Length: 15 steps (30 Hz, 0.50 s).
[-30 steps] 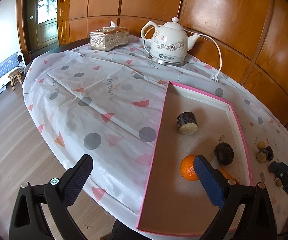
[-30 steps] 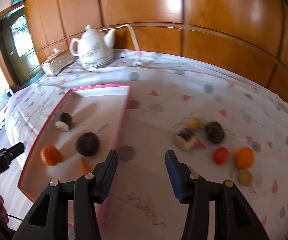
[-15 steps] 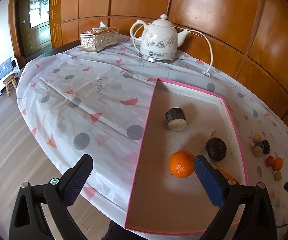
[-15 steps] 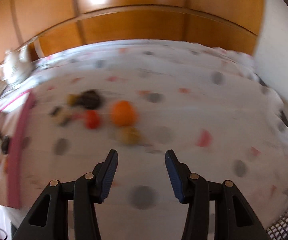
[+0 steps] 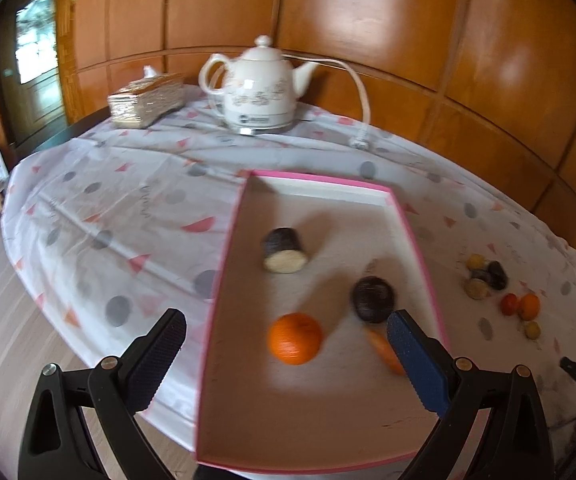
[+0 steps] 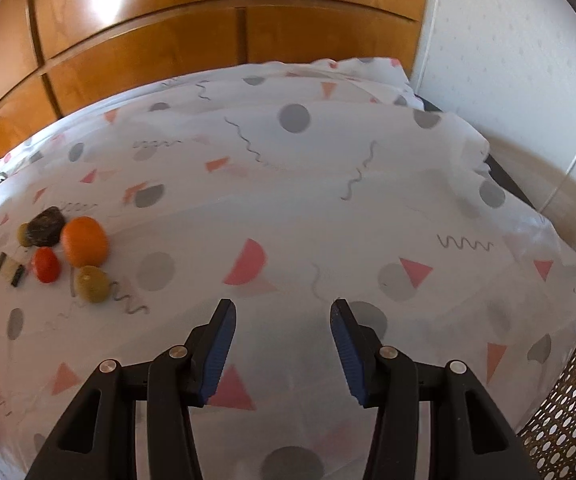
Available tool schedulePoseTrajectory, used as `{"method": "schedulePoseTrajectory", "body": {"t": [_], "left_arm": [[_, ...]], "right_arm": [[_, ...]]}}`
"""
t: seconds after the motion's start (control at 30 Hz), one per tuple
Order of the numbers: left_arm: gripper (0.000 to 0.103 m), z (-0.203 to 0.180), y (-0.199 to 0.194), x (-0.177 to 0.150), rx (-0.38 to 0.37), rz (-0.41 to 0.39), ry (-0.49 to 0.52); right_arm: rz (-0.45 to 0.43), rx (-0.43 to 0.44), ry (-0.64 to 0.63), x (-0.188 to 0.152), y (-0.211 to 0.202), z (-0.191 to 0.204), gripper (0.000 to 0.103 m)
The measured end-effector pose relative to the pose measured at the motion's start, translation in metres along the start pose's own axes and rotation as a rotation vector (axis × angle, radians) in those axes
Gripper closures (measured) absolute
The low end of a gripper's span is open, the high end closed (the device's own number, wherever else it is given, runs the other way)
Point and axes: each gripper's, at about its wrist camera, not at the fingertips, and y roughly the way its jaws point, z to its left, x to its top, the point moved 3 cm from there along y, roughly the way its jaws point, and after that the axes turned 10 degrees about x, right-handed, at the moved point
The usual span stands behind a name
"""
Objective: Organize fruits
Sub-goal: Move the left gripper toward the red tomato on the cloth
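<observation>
Since a second ago the right gripper (image 6: 282,344) has swung away from the tray toward the far end of the table, jaws apart over bare tablecloth (image 6: 327,208), nothing between them. The left gripper (image 5: 288,344) hovers over the pink-rimmed tray (image 5: 421,248), jaws wide apart and empty. In the tray lie an orange (image 5: 295,338), a dark round fruit (image 5: 372,299), a dark-skinned cut piece (image 5: 284,245) and a carrot-like piece (image 5: 383,350). Outside it, a cluster rests on the cloth: a bigger orange (image 6: 84,241), a red fruit (image 6: 46,265), a yellow-green fruit (image 6: 92,283), a dark one (image 6: 46,226).
</observation>
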Motion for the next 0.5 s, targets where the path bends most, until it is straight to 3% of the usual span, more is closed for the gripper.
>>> {"method": "schedulePoseTrajectory", "body": {"t": [0.37, 0.5], "left_arm": [[0.013, -0.096, -0.008, 0.005, -0.254, 0.044, 0.238], [0.016, -0.125, 0.0, 0.006, -0.316, 0.1, 0.259]], "right_arm": [[-0.015, -0.019, 0.024, -0.004, 0.008, -0.015, 0.051], [-0.04, -0.041, 0.057, -0.003, 0.007, -0.024, 0.049]]}}
